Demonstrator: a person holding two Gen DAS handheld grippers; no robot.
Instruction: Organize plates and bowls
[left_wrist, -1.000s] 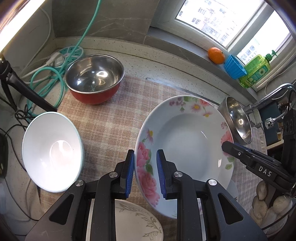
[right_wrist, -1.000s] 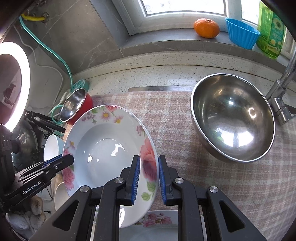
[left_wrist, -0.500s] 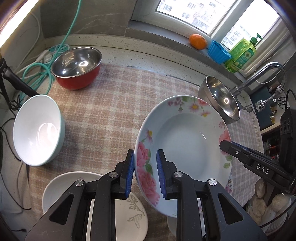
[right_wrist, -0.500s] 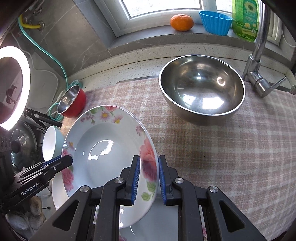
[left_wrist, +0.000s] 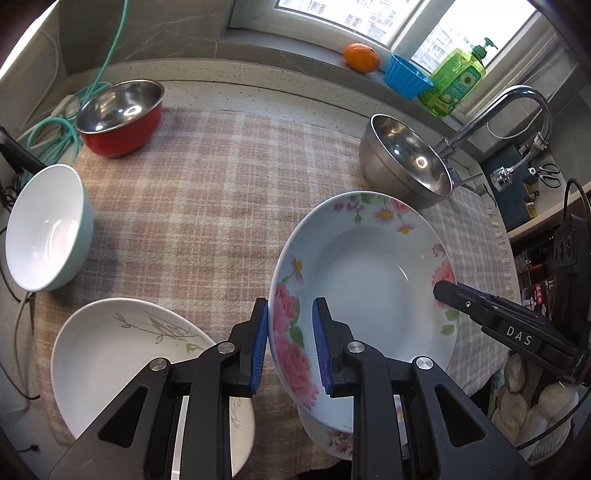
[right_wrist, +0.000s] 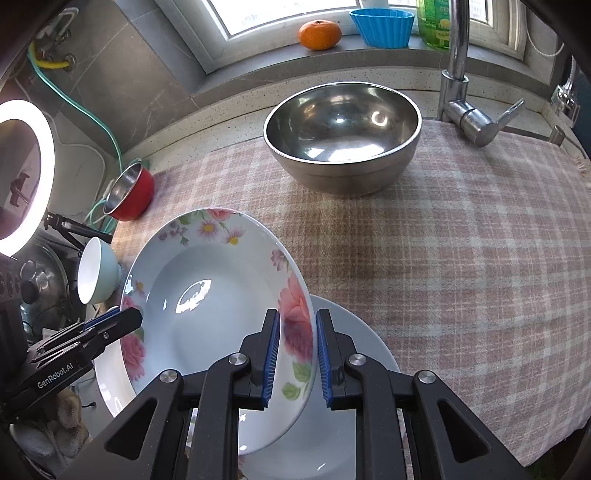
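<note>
Both claws clamp floral plate (left_wrist: 369, 280) rims; bare cloth (right_wrist: 443, 258) beyond.

Three plates (left_wrist: 362, 280), four bowls (left_wrist: 44, 229), one orange (left_wrist: 361, 57), one soap bottle (left_wrist: 456, 79).

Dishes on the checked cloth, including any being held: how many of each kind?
Floral plates: 2 (held floral plate, another floral plate beneath it)
Leaf-pattern plate: 1
Steel bowl: 1
Red steel-lined bowl: 1
Pale green bowl: 1
Total: 6
</note>
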